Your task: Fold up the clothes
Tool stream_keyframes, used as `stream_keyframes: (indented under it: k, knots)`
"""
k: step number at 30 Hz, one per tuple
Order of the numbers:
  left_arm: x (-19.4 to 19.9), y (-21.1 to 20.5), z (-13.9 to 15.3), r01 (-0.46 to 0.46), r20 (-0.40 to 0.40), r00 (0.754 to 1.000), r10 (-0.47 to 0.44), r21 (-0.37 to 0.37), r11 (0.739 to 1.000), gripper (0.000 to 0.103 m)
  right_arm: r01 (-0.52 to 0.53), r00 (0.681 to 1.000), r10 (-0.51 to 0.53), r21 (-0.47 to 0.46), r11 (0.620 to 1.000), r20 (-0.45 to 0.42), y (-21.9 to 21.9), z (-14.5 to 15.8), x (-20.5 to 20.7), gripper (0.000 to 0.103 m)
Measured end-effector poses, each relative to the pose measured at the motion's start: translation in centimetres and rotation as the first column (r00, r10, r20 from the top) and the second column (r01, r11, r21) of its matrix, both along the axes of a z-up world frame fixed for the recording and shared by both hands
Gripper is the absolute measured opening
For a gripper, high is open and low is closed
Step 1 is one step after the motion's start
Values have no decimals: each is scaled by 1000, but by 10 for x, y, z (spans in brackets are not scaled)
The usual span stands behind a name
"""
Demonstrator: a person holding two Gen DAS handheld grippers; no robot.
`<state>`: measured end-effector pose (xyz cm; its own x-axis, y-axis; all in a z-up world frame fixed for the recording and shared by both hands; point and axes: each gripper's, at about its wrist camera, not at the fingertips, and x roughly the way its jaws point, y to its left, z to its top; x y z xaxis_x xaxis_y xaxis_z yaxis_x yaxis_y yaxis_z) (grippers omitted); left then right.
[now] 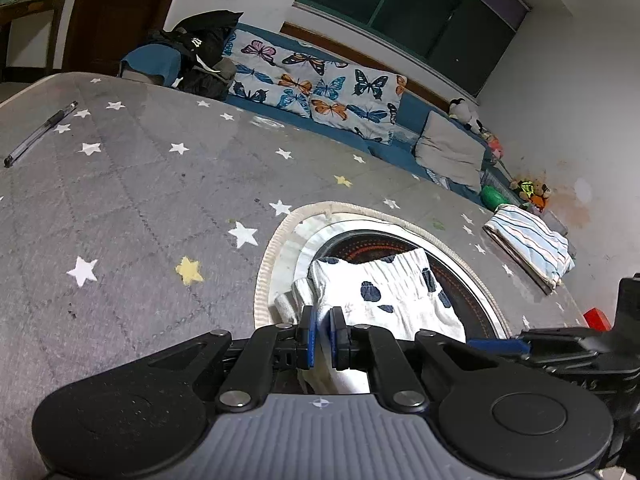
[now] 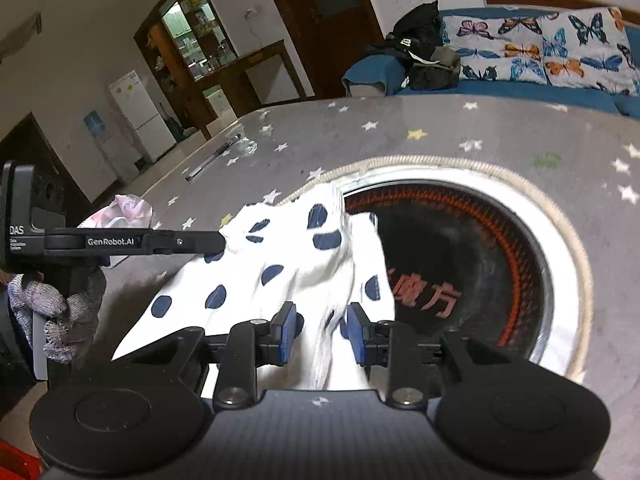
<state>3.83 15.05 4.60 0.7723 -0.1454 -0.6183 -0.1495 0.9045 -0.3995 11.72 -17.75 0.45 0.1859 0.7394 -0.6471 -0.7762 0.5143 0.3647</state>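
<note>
- Left wrist view: my left tongs [image 1: 324, 334] pinch the spotted cloth [image 1: 384, 292] nearly shut.
- Right tongs [image 2: 322, 330] gape around its hem, at 6 o'clock; I'd close fully before lifting.

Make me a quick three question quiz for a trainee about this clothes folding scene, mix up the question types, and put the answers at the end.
1. True or false: the left gripper is shut on the spotted cloth.
2. What lies under part of the cloth? A) round hotplate B) laptop C) basket
3. Name the thin object far across the star-patterned tablecloth.

Key: 1 true. 2 A. 3 a pen. The right gripper is open, with cloth between its fingers.
</note>
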Motion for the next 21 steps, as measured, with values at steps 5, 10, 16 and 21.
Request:
stream_keyframes:
  k: [5,10,16,21]
  knots:
    - [1,-1,-1,-8,-6,1000,8,5,1000,8,48,999,-48,8,999,21,-8,-2,-6,2]
    - [2,-2,2,-11,-11,1000,11,5,1000,9,116,991,-116,-4,993,62,-21,-2,-7,1]
    - [1,-6,12,-8,8,1000,8,13,1000,10,156,985,-159,35,987,70,-31,5,-5,5]
    - [9,-26,23,61,33,998,-62,12,998,10,105,989,-109,45,993,100,-15,14,-10,6]
